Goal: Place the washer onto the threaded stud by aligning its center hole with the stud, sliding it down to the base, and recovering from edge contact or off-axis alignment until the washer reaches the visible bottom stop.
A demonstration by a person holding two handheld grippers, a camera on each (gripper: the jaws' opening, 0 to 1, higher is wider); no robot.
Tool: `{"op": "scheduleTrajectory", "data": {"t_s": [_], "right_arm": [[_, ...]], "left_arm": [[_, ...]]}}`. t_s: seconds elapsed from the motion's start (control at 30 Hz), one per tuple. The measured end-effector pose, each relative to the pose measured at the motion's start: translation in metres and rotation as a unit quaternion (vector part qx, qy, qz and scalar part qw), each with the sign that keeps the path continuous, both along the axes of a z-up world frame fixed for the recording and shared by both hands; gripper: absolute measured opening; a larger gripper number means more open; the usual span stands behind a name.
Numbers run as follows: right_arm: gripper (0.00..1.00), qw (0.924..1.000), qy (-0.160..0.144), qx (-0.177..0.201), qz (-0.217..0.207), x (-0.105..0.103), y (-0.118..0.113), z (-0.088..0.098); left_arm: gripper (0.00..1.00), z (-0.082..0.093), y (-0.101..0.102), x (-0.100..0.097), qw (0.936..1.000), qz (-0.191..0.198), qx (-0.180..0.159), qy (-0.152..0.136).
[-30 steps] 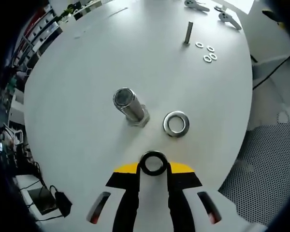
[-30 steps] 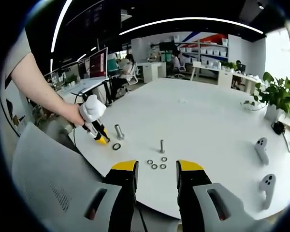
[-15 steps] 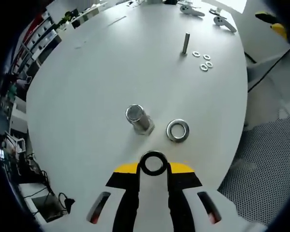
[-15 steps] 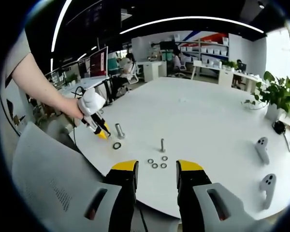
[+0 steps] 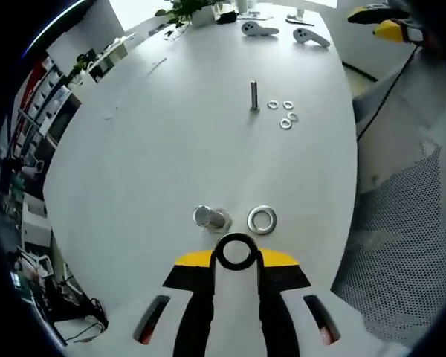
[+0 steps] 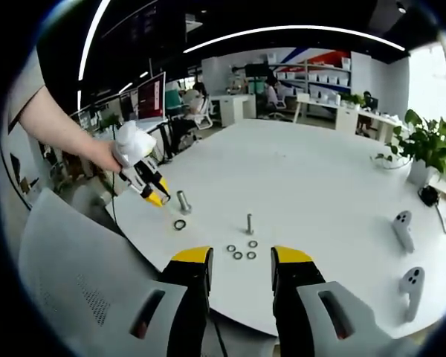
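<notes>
White round table (image 5: pixel 171 134) is spanning most of the left gripper view and is running across the middle of the right gripper view (image 6: pixel 320 186). In the right gripper view a person's forearm (image 6: pixel 56 123) is reaching in from the upper left, its hand wrapped around the left gripper (image 6: pixel 154 195), which is hovering just above the table edge beside the thick stud.

Left gripper (image 5: pixel 236 262) is sitting at lower centre of its own view, jaws drawn close together and pinching a dark washer (image 5: pixel 236 251) edge-on between the tips, held off the table. Just above it in frame, the thick threaded stud (image 5: pixel 209 217) is standing upright on its hex base; a second, lighter washer (image 5: pixel 262 219) is lying flat on the table just right of that stud, apart from it.

Right gripper (image 6: pixel 240 262) is showing at the bottom centre of its view, jaws parted with a clear gap and holding nothing.

Thin stud (image 5: pixel 254 95) is standing upright in the upper centre of the left gripper view, with four small washers (image 5: pixel 285 115) lying clustered just to its right. Two controllers (image 5: pixel 279 31) are lying at the top of that view.
</notes>
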State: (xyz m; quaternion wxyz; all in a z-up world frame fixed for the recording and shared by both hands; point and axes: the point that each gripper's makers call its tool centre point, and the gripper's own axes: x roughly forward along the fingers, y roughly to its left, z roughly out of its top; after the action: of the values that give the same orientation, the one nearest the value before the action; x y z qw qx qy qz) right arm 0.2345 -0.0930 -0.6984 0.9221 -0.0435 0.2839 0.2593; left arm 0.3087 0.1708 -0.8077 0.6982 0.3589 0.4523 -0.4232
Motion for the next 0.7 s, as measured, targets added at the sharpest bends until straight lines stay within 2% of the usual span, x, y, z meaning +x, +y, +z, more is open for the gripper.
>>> {"op": "scheduleTrajectory", "data": {"t_s": [0.27,0.7], "right_arm": [[0.33,1.0,0.0,-0.001,0.0,0.0,0.0,0.0],[0.33,1.0,-0.002,-0.001,-0.003,0.001,-0.002,0.001]], "left_arm": [[0.19,0.01,-0.009,0.017,0.9999,-0.004,-0.008,-0.01],[0.19,0.005,-0.016,0.037,0.9999,-0.002,-0.001,-0.014]]}}
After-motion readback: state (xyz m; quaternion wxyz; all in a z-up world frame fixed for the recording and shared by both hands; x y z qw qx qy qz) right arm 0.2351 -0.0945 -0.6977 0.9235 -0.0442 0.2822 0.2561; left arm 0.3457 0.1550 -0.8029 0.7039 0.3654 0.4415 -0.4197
